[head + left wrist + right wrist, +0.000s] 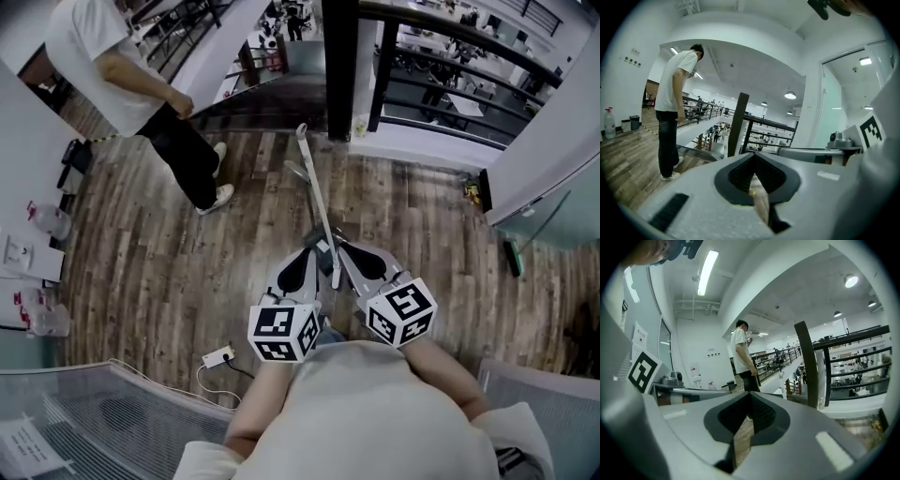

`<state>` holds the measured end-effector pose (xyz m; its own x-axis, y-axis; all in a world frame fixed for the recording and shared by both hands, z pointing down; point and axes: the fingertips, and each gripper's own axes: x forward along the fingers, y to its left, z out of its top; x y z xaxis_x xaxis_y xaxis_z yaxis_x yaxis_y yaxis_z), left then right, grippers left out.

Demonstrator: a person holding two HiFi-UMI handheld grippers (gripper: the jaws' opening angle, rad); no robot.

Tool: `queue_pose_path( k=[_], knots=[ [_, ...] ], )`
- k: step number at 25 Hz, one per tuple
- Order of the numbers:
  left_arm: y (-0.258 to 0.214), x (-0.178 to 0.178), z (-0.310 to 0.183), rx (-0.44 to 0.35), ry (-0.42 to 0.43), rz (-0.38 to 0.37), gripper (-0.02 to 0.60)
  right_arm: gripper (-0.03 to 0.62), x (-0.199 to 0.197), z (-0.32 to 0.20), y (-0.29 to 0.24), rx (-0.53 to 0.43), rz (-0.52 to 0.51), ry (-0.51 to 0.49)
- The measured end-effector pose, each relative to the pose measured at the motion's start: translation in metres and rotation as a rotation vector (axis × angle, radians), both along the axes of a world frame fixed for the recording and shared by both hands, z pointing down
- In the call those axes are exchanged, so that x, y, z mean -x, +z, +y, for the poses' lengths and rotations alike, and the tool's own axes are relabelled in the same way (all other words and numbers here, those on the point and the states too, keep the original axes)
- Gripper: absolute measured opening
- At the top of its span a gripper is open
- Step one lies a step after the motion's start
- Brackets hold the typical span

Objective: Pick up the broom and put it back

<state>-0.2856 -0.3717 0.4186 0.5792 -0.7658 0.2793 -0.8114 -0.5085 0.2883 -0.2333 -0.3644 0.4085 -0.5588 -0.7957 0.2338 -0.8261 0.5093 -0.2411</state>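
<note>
left tool [752,157] and right tool [749,395] clenched shut over wood-plank floor [141,272] beside a black railing [379,84].

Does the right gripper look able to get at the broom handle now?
Probably yes: the broom handle shows uncovered close beside the right gripper, but its jaws are shut and must open first.
</note>
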Motion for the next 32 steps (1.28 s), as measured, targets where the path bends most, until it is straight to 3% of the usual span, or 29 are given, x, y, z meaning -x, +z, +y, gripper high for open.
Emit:
queue_pose_path(
  k=[19,32],
  knots=[
    [0.015,0.050,-0.086,0.022,0.047,0.003,0.006,0.006,0.034,-0.088,0.014,0.016,0.011,0.087],
    [0.045,0.057,-0.113,0.072,0.014,0.008,0.005,0.006,0.013,-0.122,0.041,0.048,0.087,0.128]
  ],
)
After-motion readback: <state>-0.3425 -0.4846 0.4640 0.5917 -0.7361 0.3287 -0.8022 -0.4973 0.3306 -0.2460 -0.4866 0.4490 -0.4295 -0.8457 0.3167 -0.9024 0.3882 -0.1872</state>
